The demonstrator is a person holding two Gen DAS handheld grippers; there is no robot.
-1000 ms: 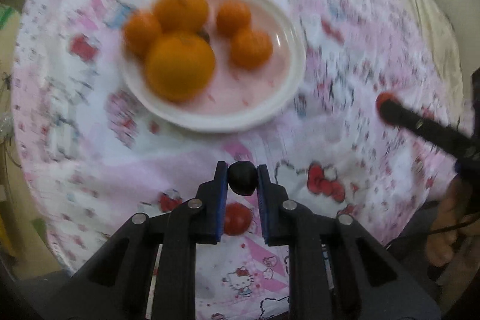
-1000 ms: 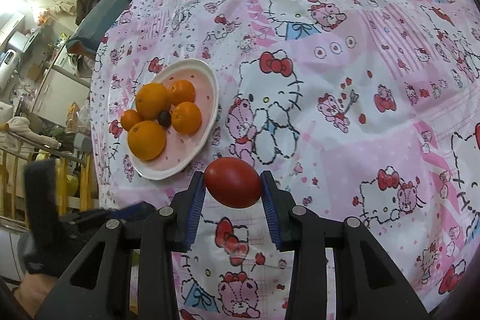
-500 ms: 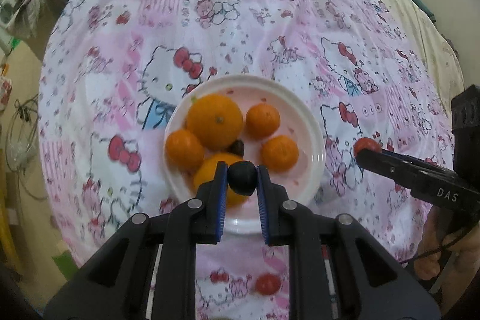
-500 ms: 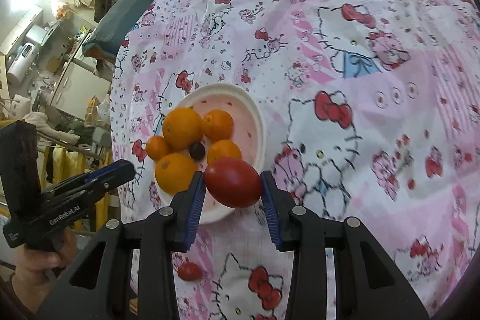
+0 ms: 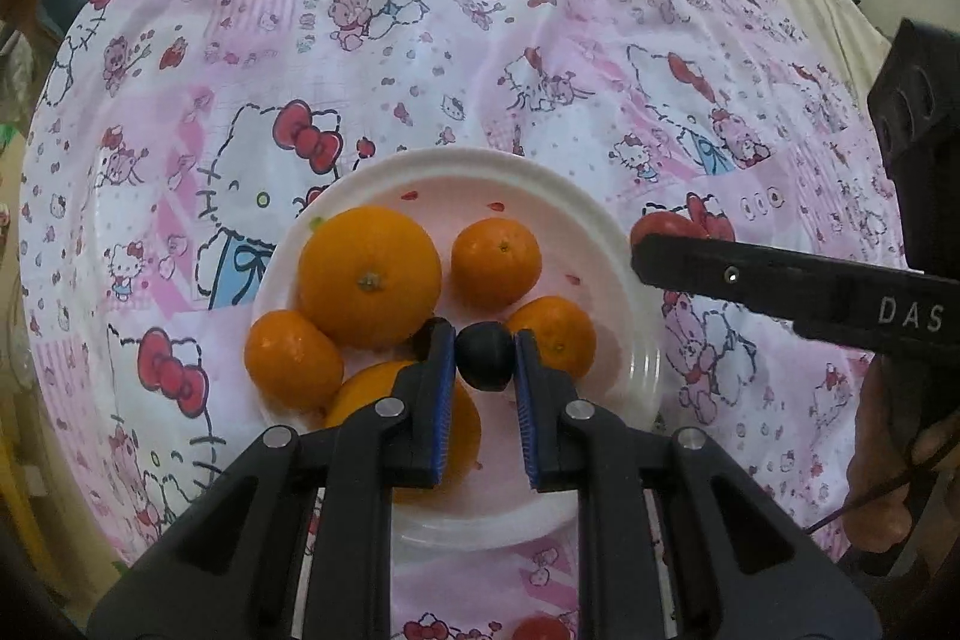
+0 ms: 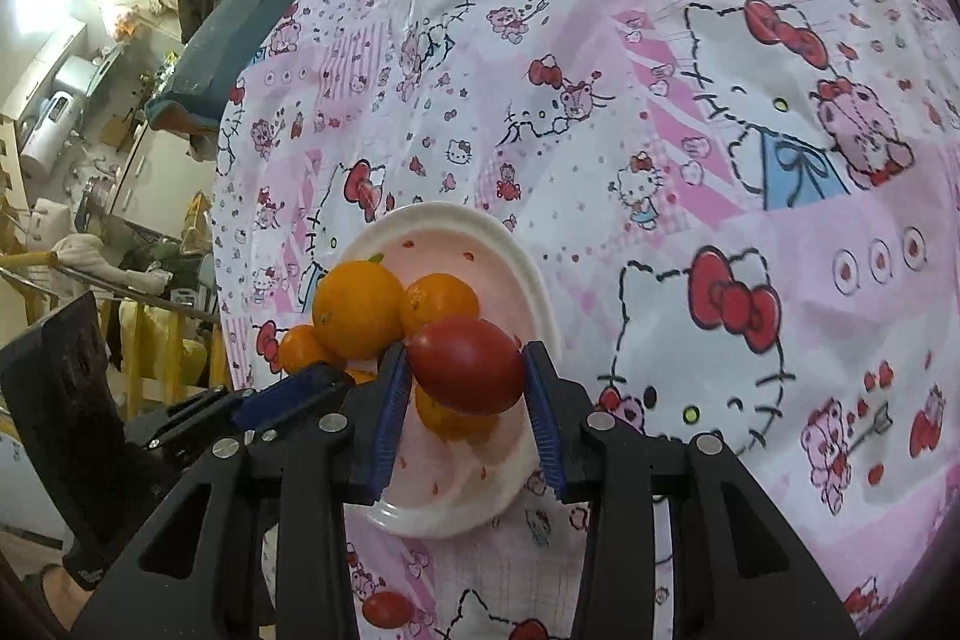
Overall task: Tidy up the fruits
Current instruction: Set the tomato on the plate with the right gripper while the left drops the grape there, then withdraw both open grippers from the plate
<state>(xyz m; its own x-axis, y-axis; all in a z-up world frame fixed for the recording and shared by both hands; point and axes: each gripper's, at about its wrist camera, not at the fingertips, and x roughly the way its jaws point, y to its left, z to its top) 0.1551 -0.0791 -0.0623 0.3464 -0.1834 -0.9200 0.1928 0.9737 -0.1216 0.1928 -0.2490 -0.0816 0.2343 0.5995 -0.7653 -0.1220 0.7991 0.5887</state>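
Left gripper (image 5: 485,353) is clamping a dark berry (image 5: 485,355) over the plate (image 5: 618,244); right gripper (image 6: 467,367) is pinching a red tomato (image 6: 465,365) above the plate's edge; only the left view is showing "DAS" lettering; only the right is showing a loose tomato (image 6: 387,609) on the cloth.

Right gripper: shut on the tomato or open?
Shut: the right gripper pinches the red tomato between both blue pads, above the plate.

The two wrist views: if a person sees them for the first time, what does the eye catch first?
First the white plate of oranges in the middle of the pink cartoon-cat cloth. Next, the left gripper holds a small dark round fruit above that plate. The right gripper holds a red tomato over the plate's near edge.
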